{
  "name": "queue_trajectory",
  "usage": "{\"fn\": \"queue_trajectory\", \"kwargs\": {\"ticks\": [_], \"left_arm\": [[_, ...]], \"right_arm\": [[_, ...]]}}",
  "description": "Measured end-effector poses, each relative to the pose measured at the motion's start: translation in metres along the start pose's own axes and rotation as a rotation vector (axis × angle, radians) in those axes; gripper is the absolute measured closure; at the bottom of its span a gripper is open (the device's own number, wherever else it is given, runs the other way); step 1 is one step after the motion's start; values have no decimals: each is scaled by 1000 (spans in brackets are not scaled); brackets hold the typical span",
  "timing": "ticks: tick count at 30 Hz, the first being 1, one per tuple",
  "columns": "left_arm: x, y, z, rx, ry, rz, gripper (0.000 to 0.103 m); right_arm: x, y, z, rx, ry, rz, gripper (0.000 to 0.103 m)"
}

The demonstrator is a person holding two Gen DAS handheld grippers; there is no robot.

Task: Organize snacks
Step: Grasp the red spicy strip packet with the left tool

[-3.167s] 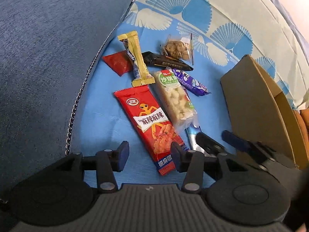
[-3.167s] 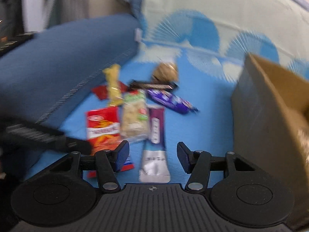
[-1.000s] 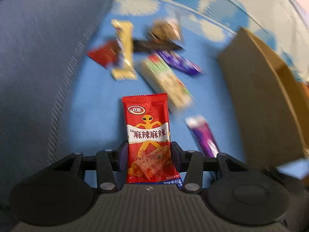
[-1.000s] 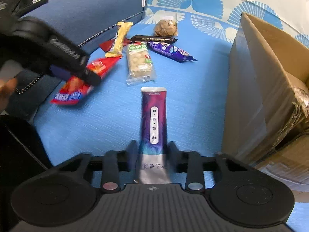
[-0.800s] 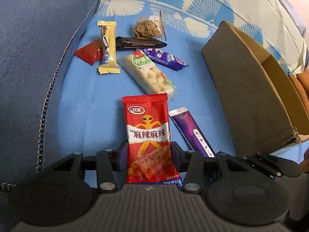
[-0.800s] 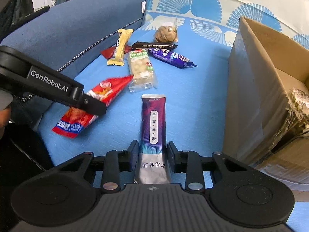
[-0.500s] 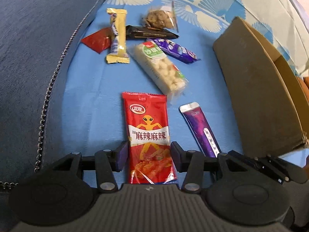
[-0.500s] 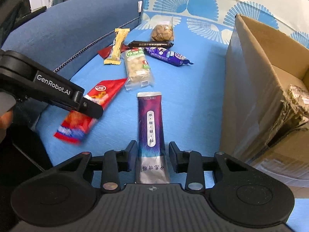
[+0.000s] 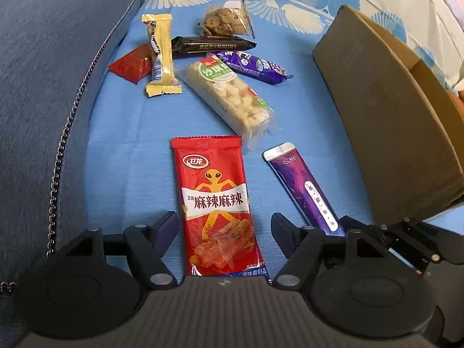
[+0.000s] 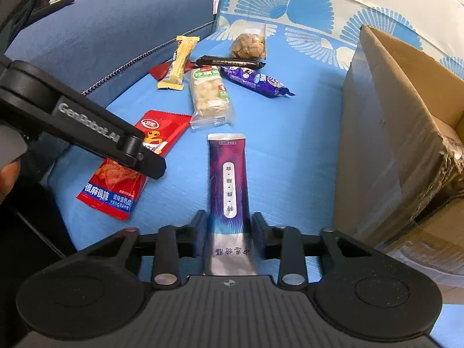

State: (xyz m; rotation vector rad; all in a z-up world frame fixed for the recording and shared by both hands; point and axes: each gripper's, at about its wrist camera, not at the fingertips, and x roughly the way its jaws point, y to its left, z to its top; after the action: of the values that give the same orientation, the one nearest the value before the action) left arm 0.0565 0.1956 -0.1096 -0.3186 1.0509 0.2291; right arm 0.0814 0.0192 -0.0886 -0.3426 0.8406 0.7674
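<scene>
A red spicy-snack packet (image 9: 214,197) lies flat on the blue cloth between the jaws of my left gripper (image 9: 223,220). Those jaws are opening, with a gap on each side of the packet. The right wrist view shows the same red packet (image 10: 116,179) under a left finger (image 10: 139,156). My right gripper (image 10: 229,232) is closing on the lower part of a purple stick packet (image 10: 229,179), and its pads meet the packet's edges. The purple stick packet (image 9: 304,188) points up the cloth. An open cardboard box (image 10: 391,133) stands just to its right.
Farther up the cloth lie a yellow bar (image 9: 161,55), a small red sachet (image 9: 130,65), a black bar (image 9: 211,46), a cookie bag (image 9: 223,23), a purple wrapper (image 9: 252,66) and a clear puffed-rice bar (image 9: 229,95). A dark blue sofa arm (image 9: 43,87) rises on the left.
The left jaws spread and let go of the red packet, which went from held up to lying flat. The right jaws came in against the purple stick packet.
</scene>
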Motion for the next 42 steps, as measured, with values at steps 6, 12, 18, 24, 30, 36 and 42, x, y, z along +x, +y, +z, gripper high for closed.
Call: {"fn": "queue_trajectory", "kwargs": {"ticks": [6, 12, 18, 24, 30, 36, 42], "left_arm": [[0, -3, -2, 17, -11, 39, 49], [-2, 4, -1, -26, -12, -2, 53], [-4, 9, -1, -53, -14, -29, 53], [-2, 8, -2, -46, -13, -30, 53], [-3, 9, -2, -48, -14, -38, 53], [-2, 10, -2, -48, -11, -44, 53], [0, 9, -1, -34, 0, -49, 51]], "right_arm": [[-8, -2, 1, -6, -29, -16, 77], [-7, -5, 1, 17, -6, -4, 77], [-5, -3, 1, 25, -1, 6, 72], [-1, -1, 1, 6, -1, 3, 71], [-8, 2, 2, -13, -35, -10, 81], [-10, -1, 3, 1, -31, -30, 81], [-4, -1, 3, 12, 6, -29, 76]]}}
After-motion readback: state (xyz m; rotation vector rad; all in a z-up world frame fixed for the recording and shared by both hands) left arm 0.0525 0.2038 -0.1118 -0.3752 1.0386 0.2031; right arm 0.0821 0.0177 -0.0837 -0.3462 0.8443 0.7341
